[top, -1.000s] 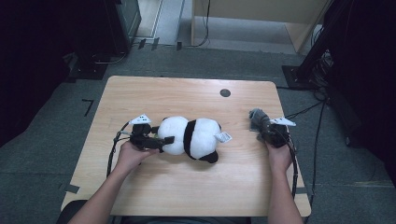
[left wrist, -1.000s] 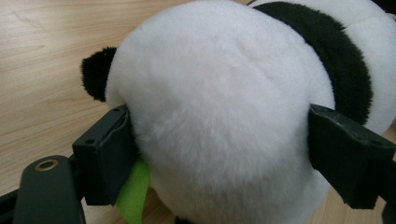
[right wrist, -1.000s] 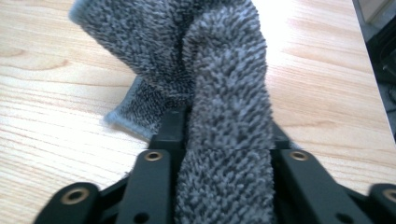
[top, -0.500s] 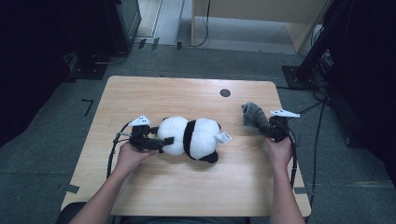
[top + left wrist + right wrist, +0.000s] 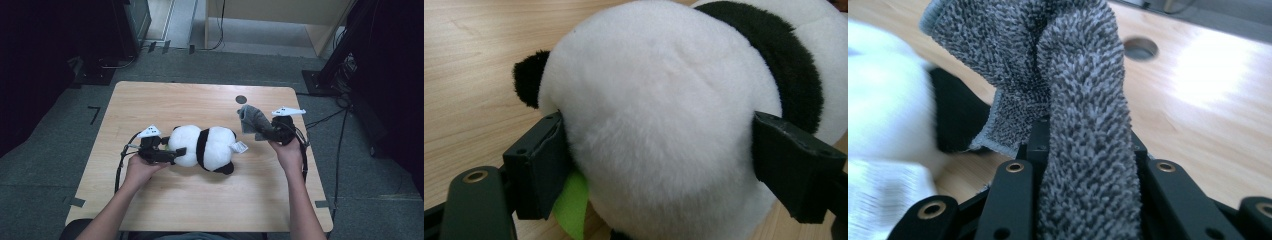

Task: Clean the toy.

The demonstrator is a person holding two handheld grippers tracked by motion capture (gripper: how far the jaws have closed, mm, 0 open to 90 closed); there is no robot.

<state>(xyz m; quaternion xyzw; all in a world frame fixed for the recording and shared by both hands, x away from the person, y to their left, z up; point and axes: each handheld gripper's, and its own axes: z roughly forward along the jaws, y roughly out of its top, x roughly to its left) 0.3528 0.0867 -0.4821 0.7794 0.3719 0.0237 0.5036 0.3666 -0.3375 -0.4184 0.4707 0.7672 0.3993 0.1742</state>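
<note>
Plush panda (image 5: 207, 147) clamped in left hand-held gripper (image 5: 172, 152).

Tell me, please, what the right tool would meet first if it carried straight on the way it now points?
Probably the plush panda. The right tool, shut on the grey cloth, points across the table toward the panda's rear end; depth is hard to judge, so it might pass just above.
</note>
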